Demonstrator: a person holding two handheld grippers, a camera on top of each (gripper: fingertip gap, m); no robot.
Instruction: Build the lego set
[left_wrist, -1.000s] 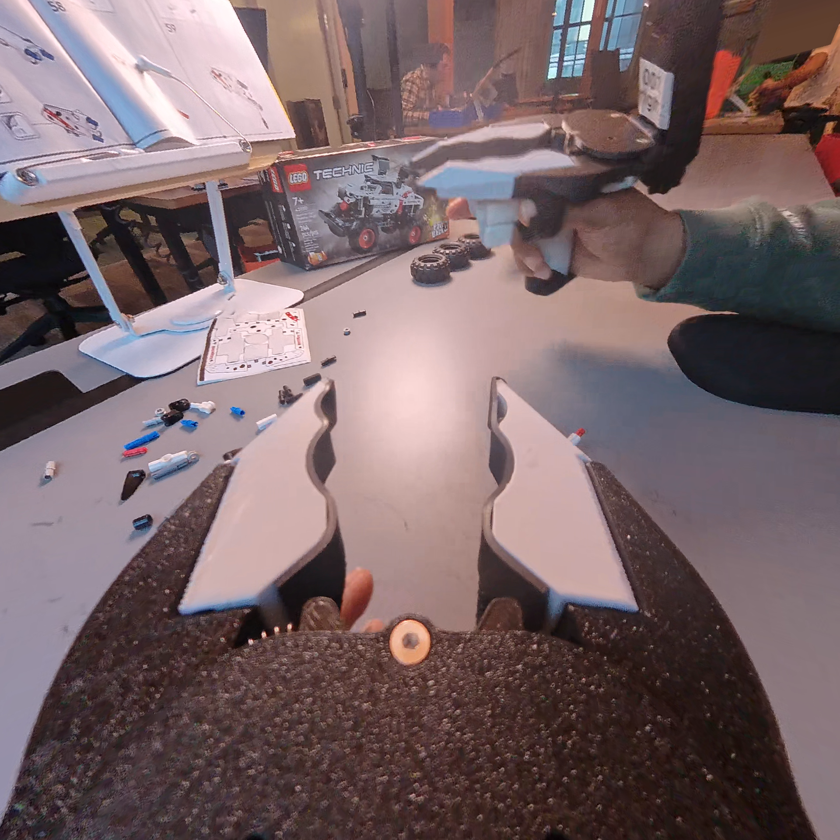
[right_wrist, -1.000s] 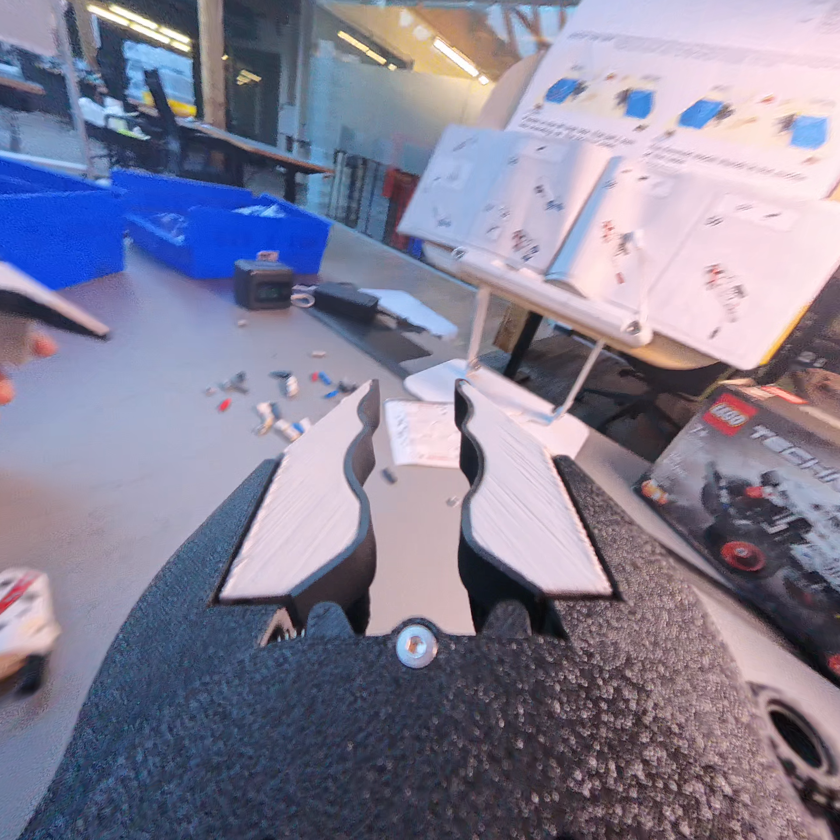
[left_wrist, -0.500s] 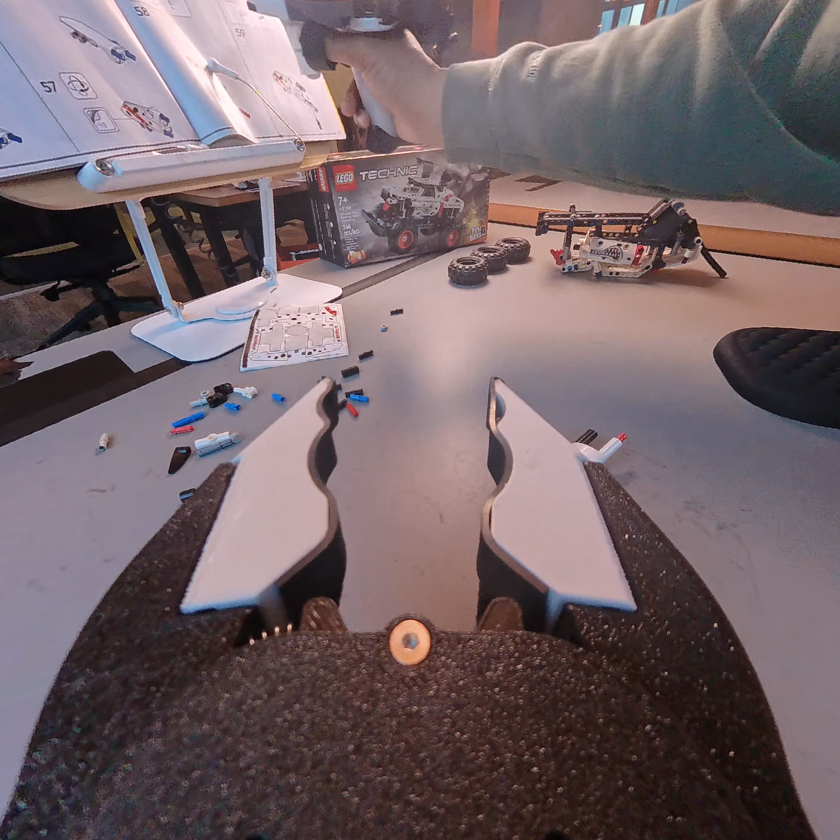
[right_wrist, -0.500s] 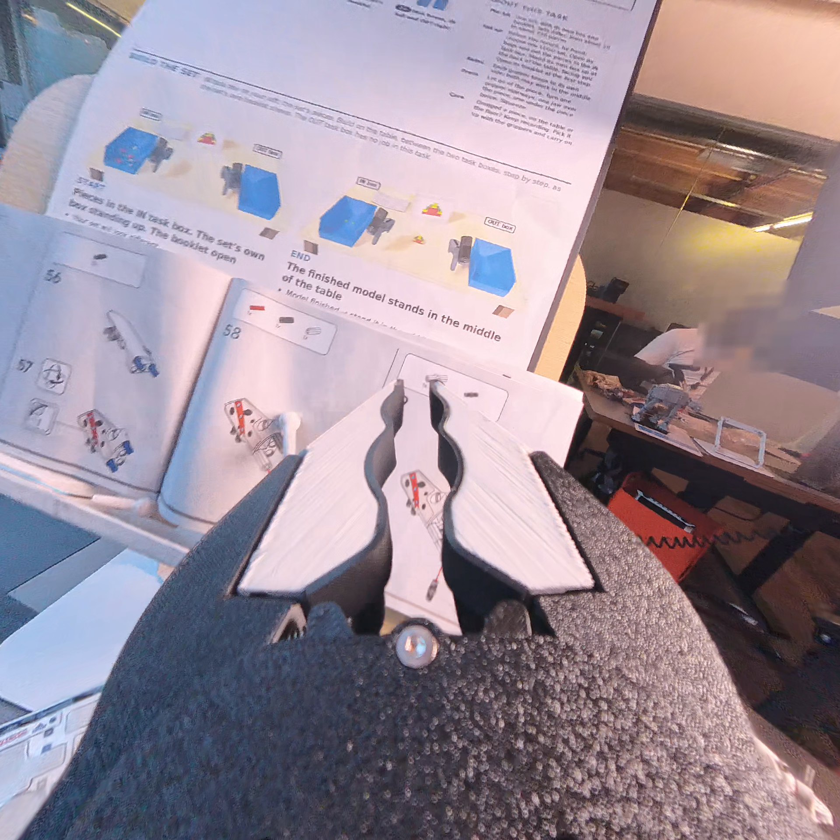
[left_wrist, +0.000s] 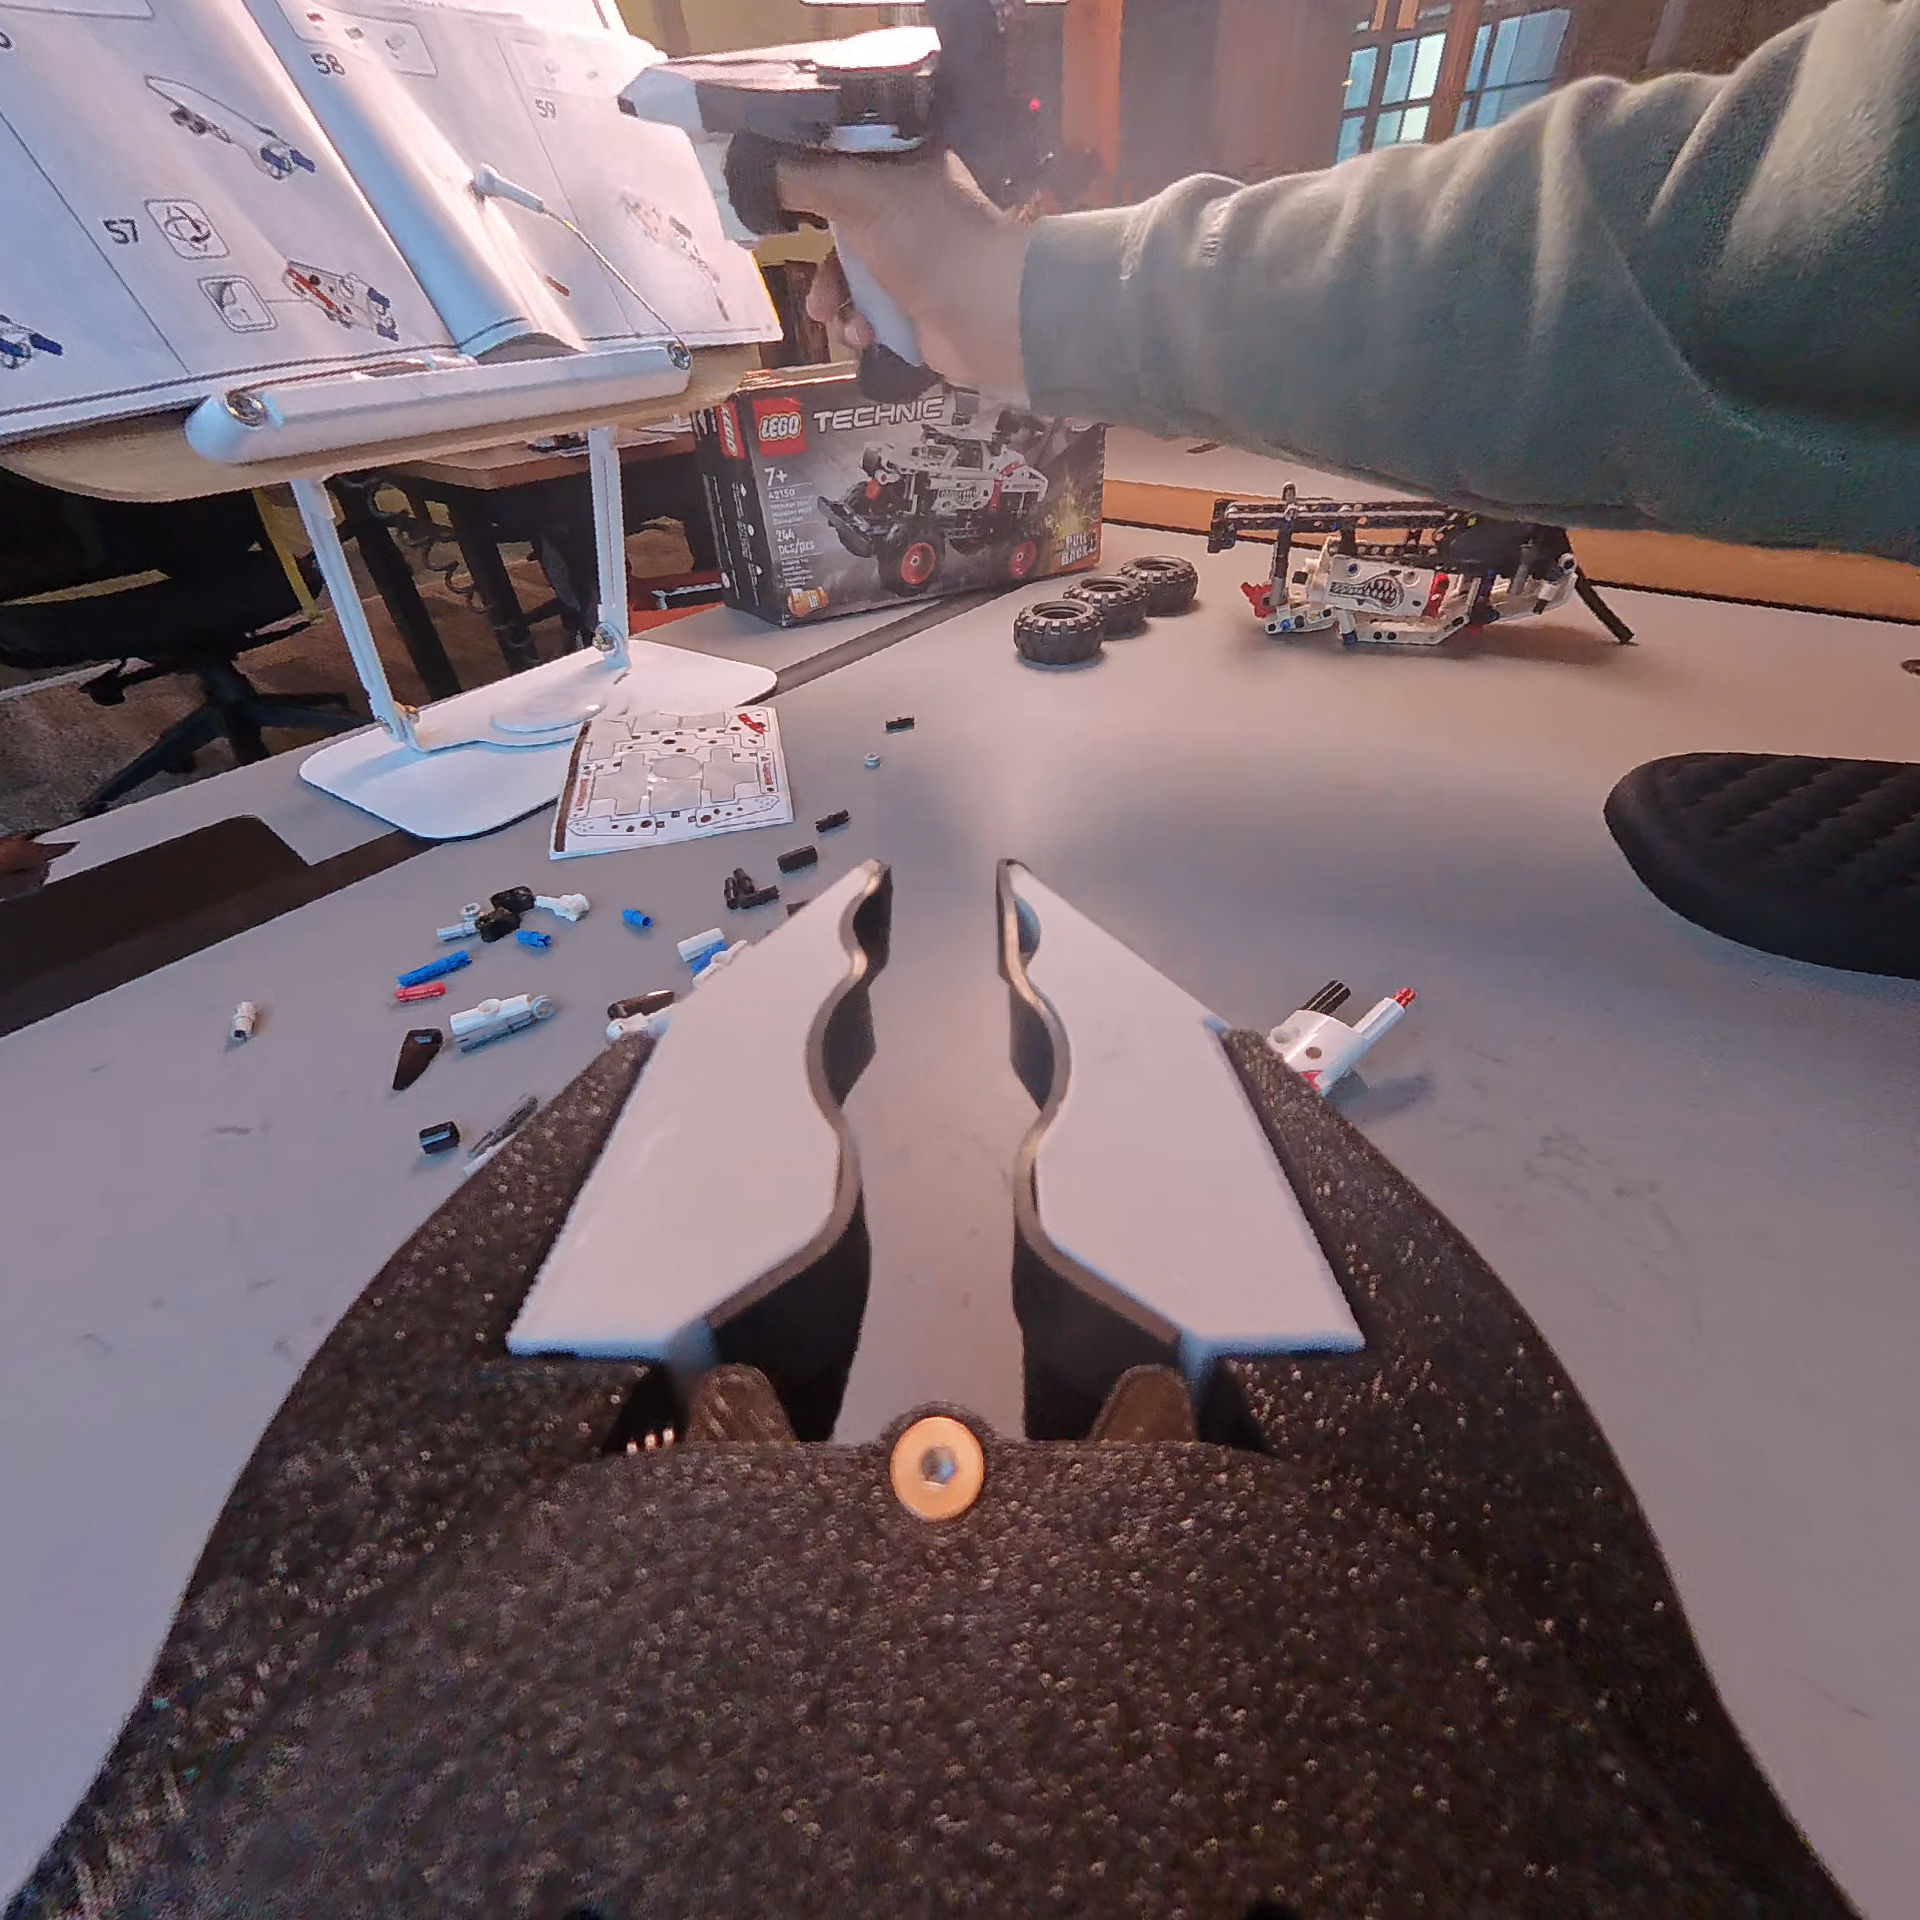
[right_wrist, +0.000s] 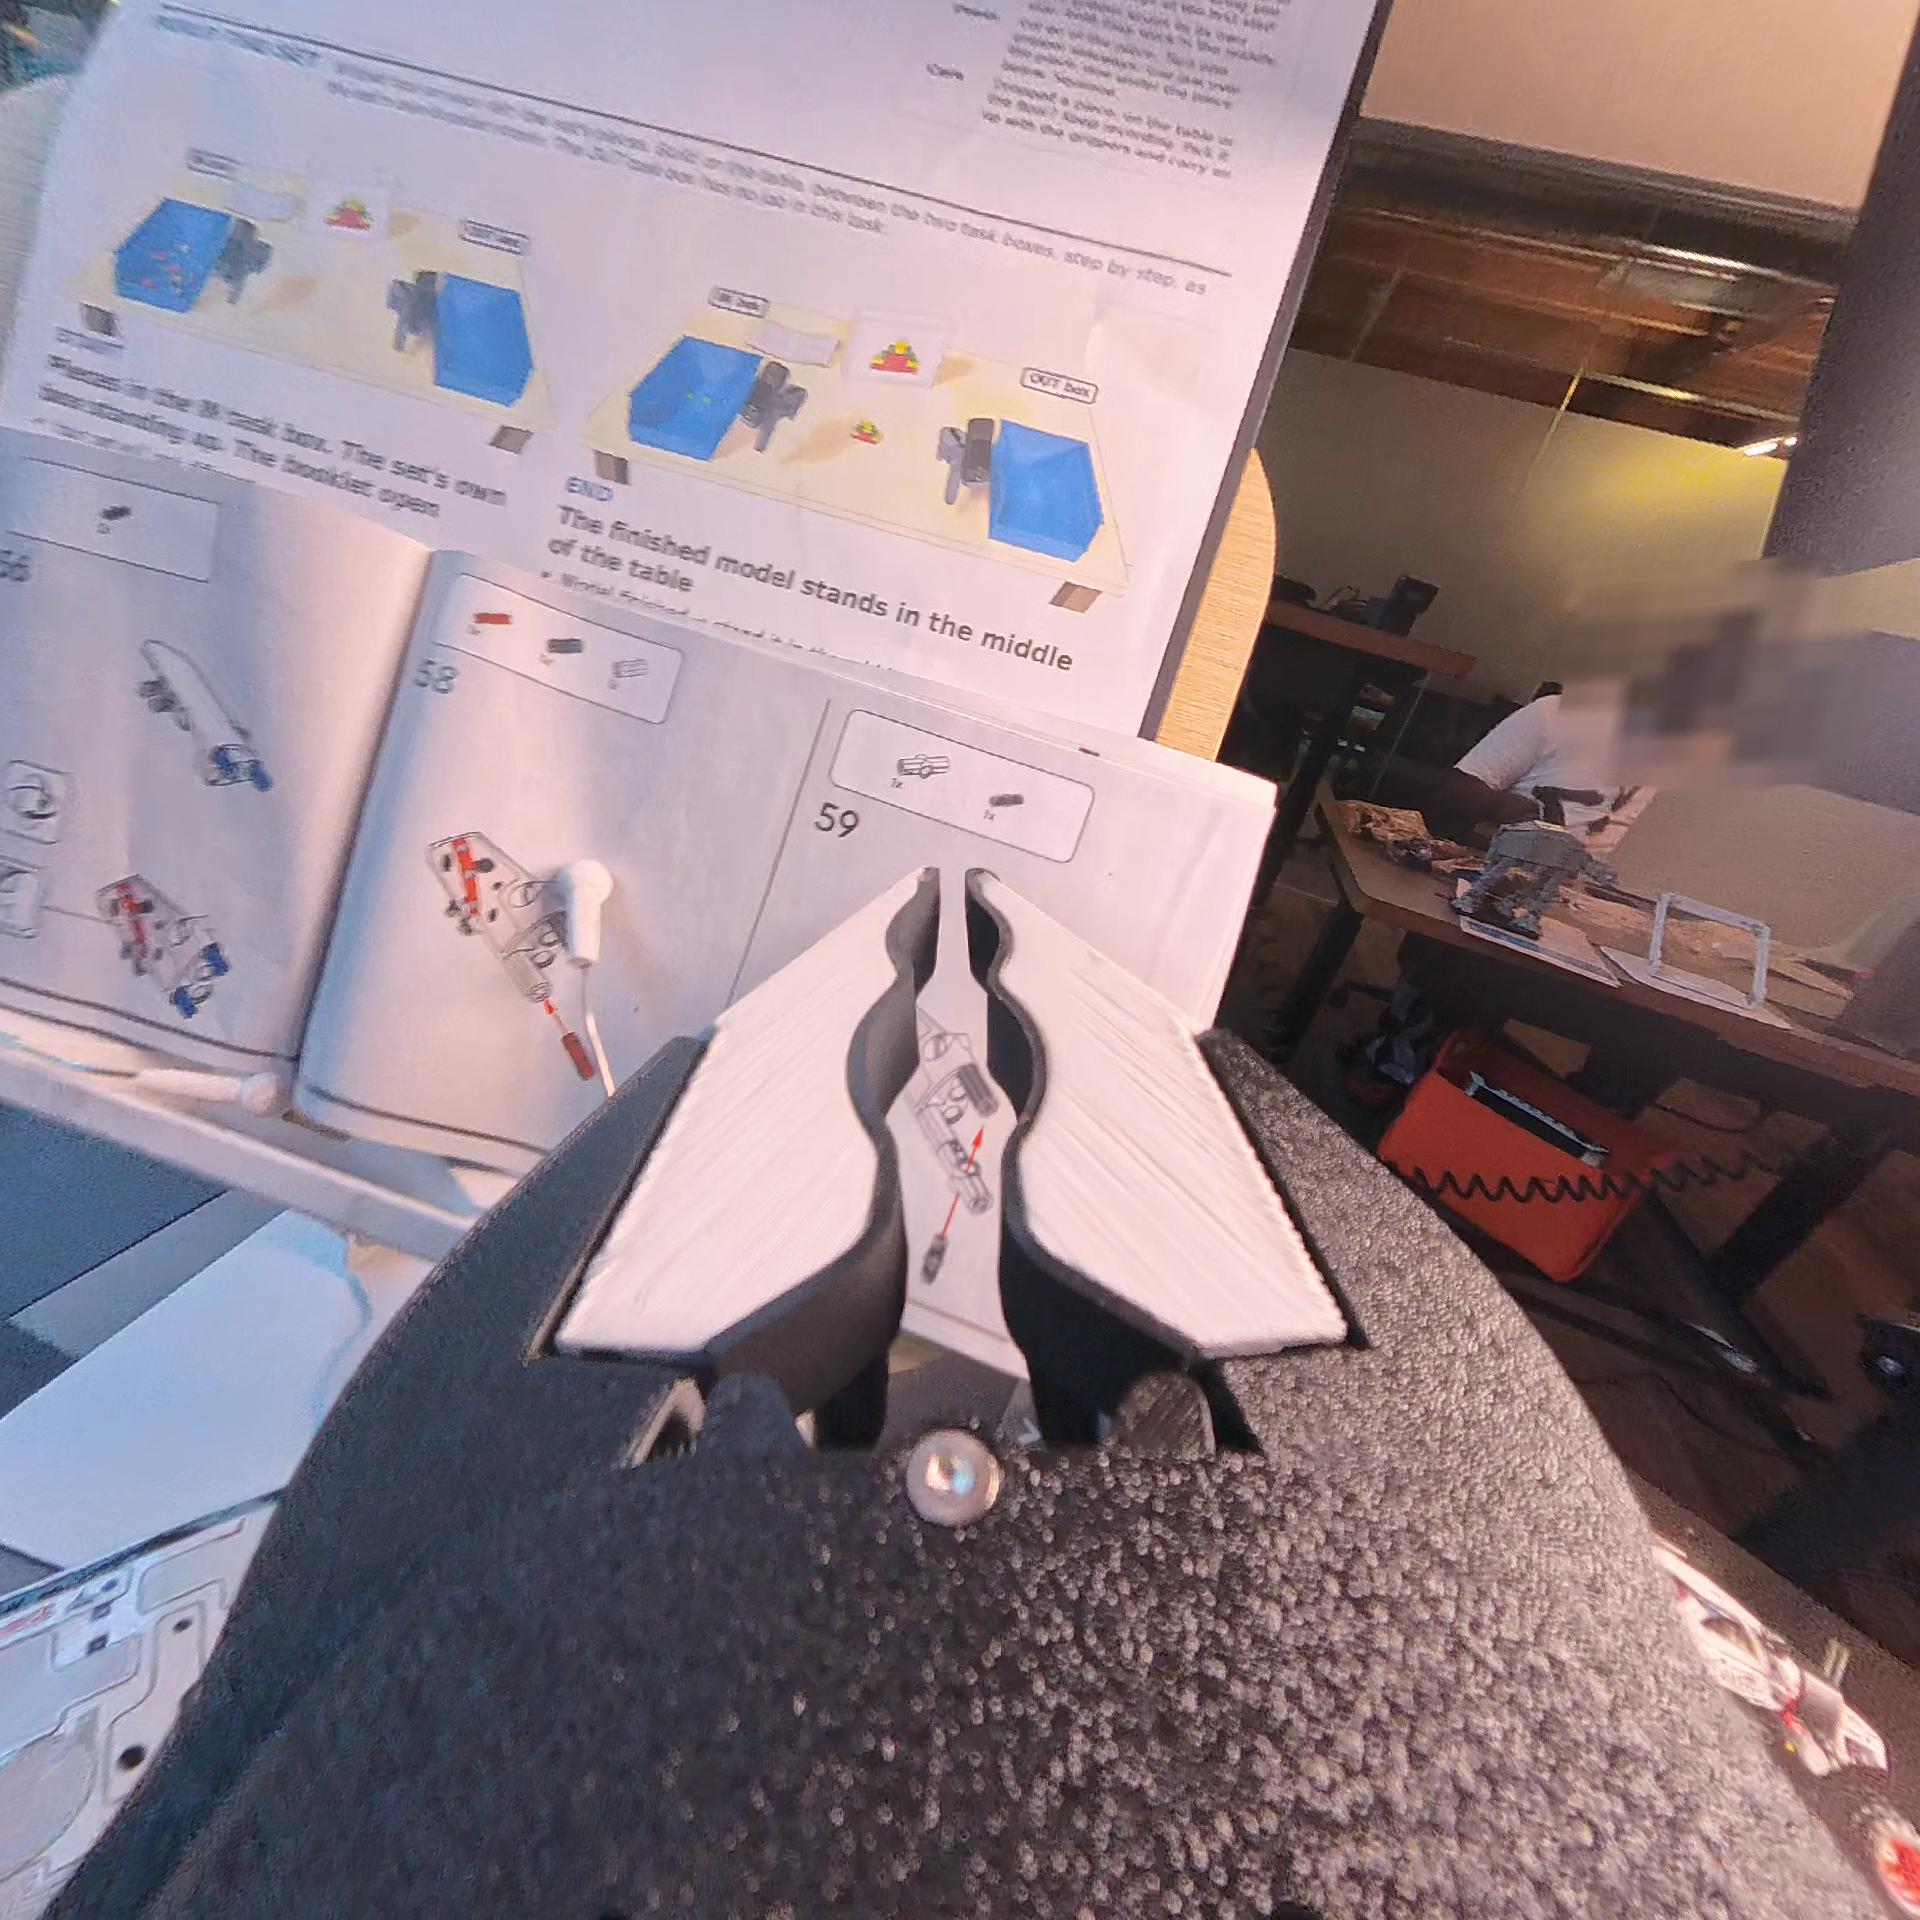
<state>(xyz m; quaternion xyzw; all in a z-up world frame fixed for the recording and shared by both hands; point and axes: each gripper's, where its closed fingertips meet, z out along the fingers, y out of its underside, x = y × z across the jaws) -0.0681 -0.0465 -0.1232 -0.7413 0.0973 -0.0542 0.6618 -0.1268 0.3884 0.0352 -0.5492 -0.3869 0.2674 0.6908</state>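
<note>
two grippers were in play, and neither held anything. the left gripper (left_wrist: 943, 883) hung low over the grey table (left_wrist: 1351, 883), its fingers narrowed to a slim gap with bare table showing between them. the right gripper (right_wrist: 952, 881) was raised to the instruction booklet (right_wrist: 623, 831) on its white stand (left_wrist: 540, 727), fingers drawn almost together but with a sliver of page visible between the tips, pointed at the right-hand page (whether they touched the paper i could not tell).

the part-built model (left_wrist: 1392, 582) lay far across the table, near three loose black tyres (left_wrist: 1101, 608) and the set's box (left_wrist: 894, 488). most loose small pieces (left_wrist: 499, 966) were scattered to the left of the left gripper, just this side of a sticker sheet (left_wrist: 675, 779), and a small white sub-assembly (left_wrist: 1340, 1029) with a red tip sat just beside that gripper's right finger.

the step in hand looked like consulting the booklet, perhaps to turn or steady the page. to do it well, the right gripper should catch only the outer edge of a single leaf, close gently, and sweep it in an arc without dragging the thin wire page holder (right_wrist: 582, 914) or tipping the stand. the left gripper would do best staying clear of the small pieces, which would skid easily on the smooth top.
</note>
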